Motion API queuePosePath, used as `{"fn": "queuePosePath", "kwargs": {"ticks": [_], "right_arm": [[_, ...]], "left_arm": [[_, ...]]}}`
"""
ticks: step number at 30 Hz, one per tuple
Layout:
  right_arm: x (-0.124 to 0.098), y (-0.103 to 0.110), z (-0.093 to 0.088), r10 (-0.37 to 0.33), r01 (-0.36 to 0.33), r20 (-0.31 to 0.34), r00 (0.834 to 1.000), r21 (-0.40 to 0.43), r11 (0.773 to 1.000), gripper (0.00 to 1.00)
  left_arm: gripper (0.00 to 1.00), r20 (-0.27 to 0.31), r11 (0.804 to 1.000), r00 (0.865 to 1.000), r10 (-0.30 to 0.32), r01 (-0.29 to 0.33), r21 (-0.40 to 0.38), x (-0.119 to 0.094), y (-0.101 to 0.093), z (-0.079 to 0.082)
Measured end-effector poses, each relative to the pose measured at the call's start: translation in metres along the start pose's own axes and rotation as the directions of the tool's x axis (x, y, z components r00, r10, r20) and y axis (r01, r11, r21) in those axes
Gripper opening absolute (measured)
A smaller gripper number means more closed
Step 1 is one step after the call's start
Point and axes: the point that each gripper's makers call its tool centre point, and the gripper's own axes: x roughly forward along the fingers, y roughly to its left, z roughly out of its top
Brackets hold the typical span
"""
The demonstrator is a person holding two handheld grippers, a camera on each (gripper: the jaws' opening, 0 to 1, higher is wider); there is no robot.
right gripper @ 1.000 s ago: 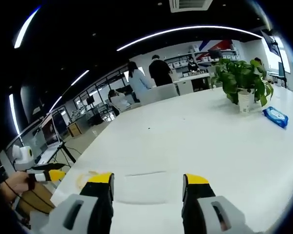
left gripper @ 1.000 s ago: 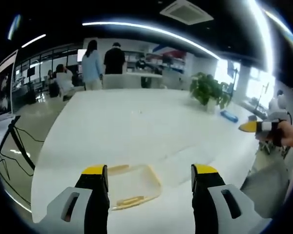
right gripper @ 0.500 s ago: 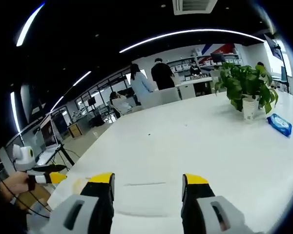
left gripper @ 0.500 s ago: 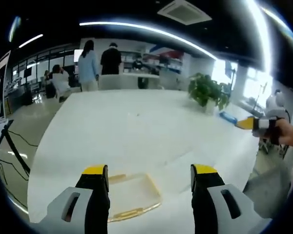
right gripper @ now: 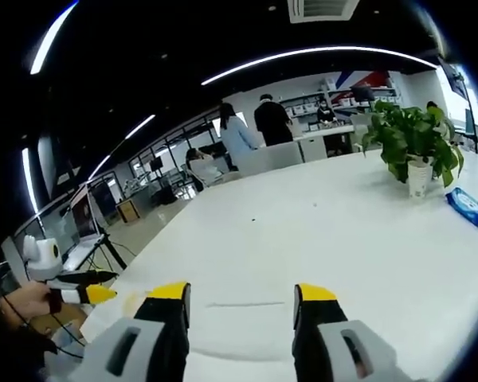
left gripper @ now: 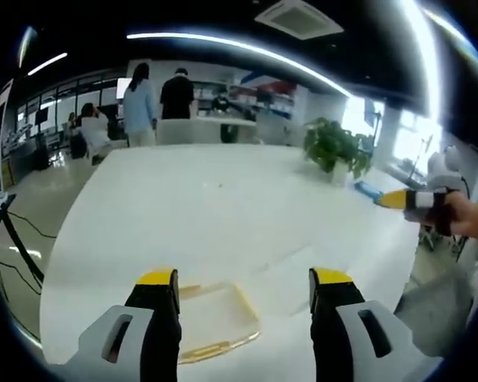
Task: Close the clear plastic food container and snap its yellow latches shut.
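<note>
I held my left gripper and right gripper with jaws apart above the white table, the clear container lying beneath my left.

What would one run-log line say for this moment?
left gripper: open, over container | right gripper: open, holding nothing | container: on white table, untouched

Lay flat near the white table's front edge: clear plastic food container, yellow latches along its sides.
</note>
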Motion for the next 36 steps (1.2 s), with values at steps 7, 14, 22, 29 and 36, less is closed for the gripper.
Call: {"fn": "queuePosePath", "kwargs": {"ticks": [7, 14, 22, 29, 36], "right_arm": [[0.005, 0.007, -0.007, 0.026, -0.026, -0.040, 0.999, -0.003, 1.000, 0.49], [0.010, 0.013, -0.012, 0.038, -0.040, -0.068, 0.997, -0.021, 0.999, 0.46], [0.021, 0.029, -0.020, 0.074, -0.077, -0.097, 0.993, -0.028, 0.997, 0.44], [0.027, 0.038, -0.026, 0.095, -0.100, -0.122, 0.988, -0.032, 0.994, 0.43], [0.030, 0.044, -0.028, 0.107, -0.113, -0.134, 0.985, -0.036, 0.993, 0.43]], "left_arm": [[0.63, -0.013, 1.000, 1.000, 0.007, -0.007, 0.005, 0.001, 0.005, -0.003], [0.62, -0.014, 1.000, 1.000, 0.020, -0.020, -0.002, -0.002, 0.015, -0.006], [0.61, -0.021, 0.999, 0.999, 0.029, -0.030, -0.016, -0.006, 0.022, -0.011], [0.60, -0.022, 0.999, 0.999, 0.043, -0.044, -0.028, -0.008, 0.029, -0.013], [0.60, -0.029, 0.998, 0.998, 0.055, -0.056, -0.038, -0.011, 0.034, -0.017]]}}
